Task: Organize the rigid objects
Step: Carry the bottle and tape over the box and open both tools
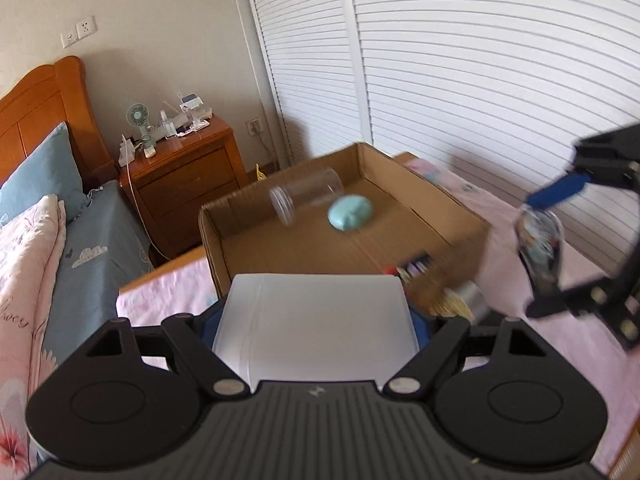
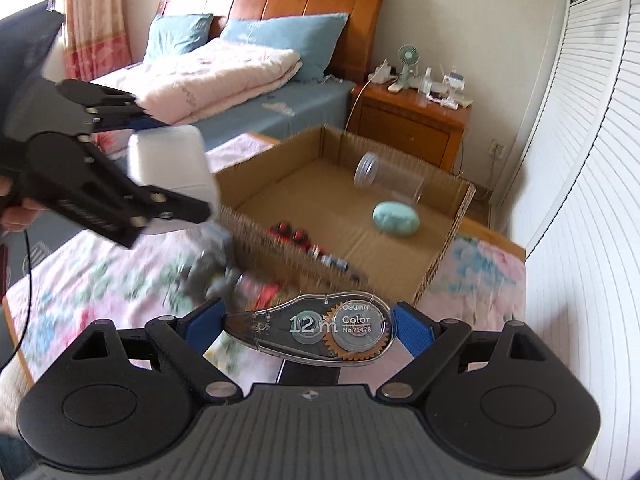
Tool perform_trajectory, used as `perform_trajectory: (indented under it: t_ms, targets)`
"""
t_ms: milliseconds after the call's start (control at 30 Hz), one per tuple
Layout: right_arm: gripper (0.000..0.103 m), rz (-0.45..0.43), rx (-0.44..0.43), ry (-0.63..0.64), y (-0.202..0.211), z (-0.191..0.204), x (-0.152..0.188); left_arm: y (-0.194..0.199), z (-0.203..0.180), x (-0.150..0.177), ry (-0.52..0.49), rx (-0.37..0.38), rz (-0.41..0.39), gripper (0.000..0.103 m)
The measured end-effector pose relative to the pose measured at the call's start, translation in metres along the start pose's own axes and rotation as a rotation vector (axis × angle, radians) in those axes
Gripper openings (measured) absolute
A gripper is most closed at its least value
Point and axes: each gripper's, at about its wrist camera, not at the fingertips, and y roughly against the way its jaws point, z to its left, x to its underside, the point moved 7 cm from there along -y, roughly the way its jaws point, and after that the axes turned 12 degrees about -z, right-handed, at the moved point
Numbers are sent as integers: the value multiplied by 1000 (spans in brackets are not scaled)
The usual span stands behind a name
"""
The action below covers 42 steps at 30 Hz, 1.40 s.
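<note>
The correction tape dispenser (image 2: 320, 330), smooth clear plastic, sits pinched lengthwise in the right gripper (image 2: 308, 330); its rounded ends could slip out. The left gripper (image 1: 316, 320) clamps a glossy white box (image 1: 316, 320). Ahead of both lies the cardboard box (image 2: 440, 260), where a clear jar (image 2: 388, 178) may roll

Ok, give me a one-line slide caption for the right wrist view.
Right tongs grip a clear correction-tape dispenser before the open cardboard box; left tongs carry a white rectangular container.
</note>
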Motion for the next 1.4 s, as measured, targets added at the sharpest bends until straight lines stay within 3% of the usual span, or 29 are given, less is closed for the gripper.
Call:
perform_trajectory:
  t_ms: [300,433,833,1067,1233,1400]
  targets:
    - [93,-18,13,-19,-27,-9,-21,-75,26,-17,26,-49,25,83]
    - [93,-13,23,-21,-35,-12,-23,-87,38,-17,51,-99,9,95]
    - [93,-4,62,-68,-60,-23,-35,-24,41,0,144,-99,7,100]
    - [93,27,129,-170,-85,-40,-46,14,38,27,208,-161,22,101]
    - [93,60,177,-219,-107,-49,-51,26,34,49,268,-141,43,101]
    - [93,88,219,-257,-128,-55,-54,29,30,65,261,-168,71,101]
